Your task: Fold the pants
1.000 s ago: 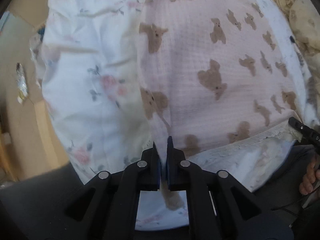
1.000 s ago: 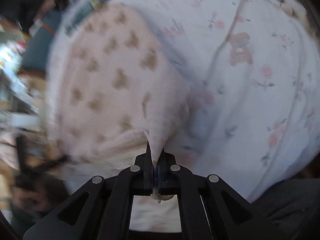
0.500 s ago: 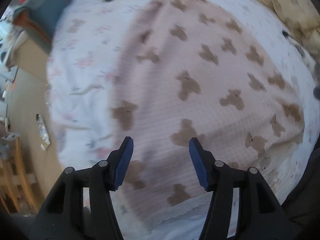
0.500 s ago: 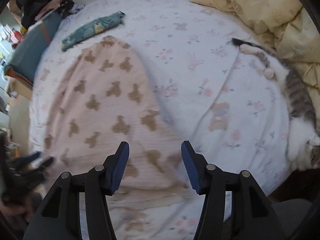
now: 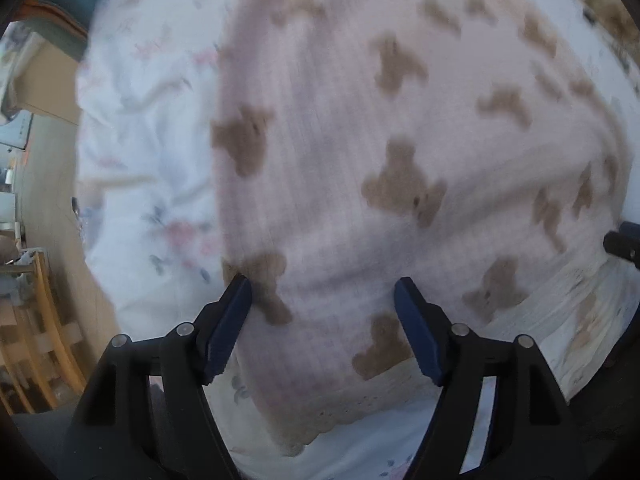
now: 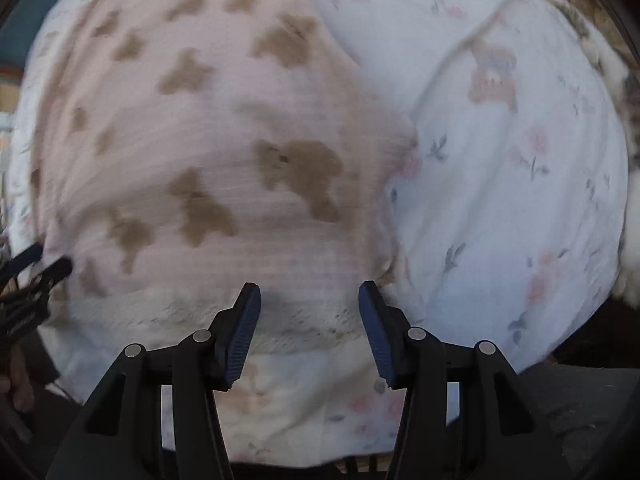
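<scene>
Pink pants with brown bear prints (image 5: 360, 128) lie spread flat on a white floral bed sheet (image 5: 132, 184); they also show in the right wrist view (image 6: 208, 152). My left gripper (image 5: 323, 292) is open and empty, low over the near left corner of the pants by the lace hem (image 5: 344, 416). My right gripper (image 6: 309, 297) is open and empty, low over the pants' near right corner, above the lace hem (image 6: 256, 320). The other gripper shows at the edge of each view (image 5: 624, 242) (image 6: 32, 280).
The floral sheet (image 6: 500, 184) extends to the right of the pants. A grey-and-white cat's fur (image 6: 628, 92) lies at the far right bed edge. Floor and wooden furniture (image 5: 44, 320) sit left of the bed. Both views are motion-blurred.
One second ago both grippers were shut on the pants' fabric. They let go and opened, lifted away, and now have dropped back close over the near hem corners.
</scene>
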